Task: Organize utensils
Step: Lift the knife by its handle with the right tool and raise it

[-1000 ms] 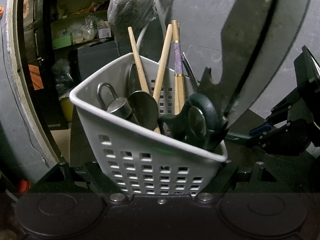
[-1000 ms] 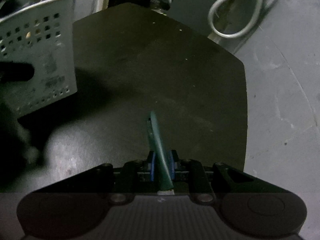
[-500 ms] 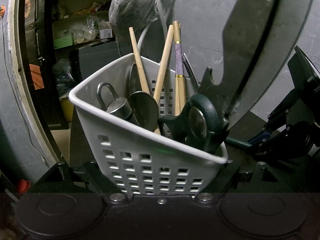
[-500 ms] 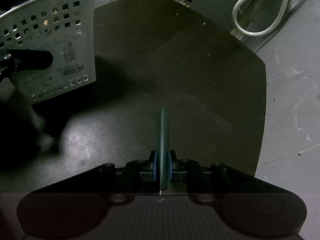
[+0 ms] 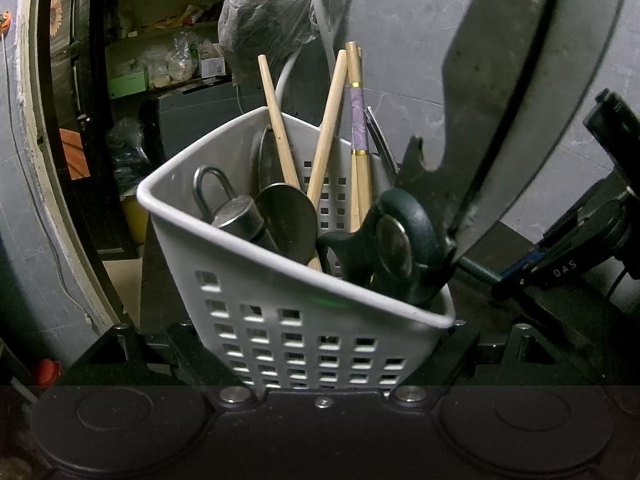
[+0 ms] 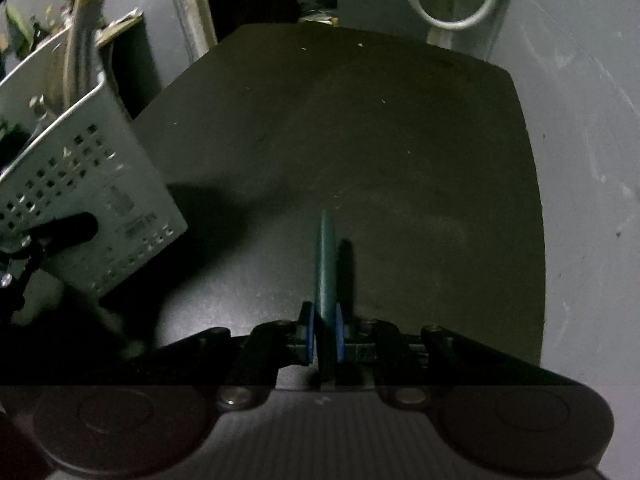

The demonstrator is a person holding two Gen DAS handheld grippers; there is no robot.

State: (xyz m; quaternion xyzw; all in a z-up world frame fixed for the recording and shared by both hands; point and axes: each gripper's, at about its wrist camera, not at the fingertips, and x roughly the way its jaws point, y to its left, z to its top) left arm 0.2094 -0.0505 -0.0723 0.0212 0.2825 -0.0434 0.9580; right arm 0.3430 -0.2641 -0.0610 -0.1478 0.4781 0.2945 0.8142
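Nearest to you, your left gripper [image 5: 320, 360] has the white perforated basket [image 5: 304, 320] between its fingers, which touch its two sides, so the basket stays tilted toward you with the mouth open for the next utensil. In it you already have kitchen scissors [image 5: 404, 248] with dark green handles and the blades up, a steel spoon [image 5: 286, 222], a grey tool with a metal loop [image 5: 234, 214] (I cannot tell what it is), and behind them wooden chopsticks [image 5: 326, 128] leaning on the back wall.

Your right gripper [image 6: 323, 332] has its blue fingers [image 6: 308, 334] closed on a thin dark green stick-like utensil [image 6: 326, 264], which points forward above the dark desk [image 6: 400, 160]. The basket is to its left, not yet under the tip. I judge the firm grip is there so the utensil does not swing on the way into the basket.
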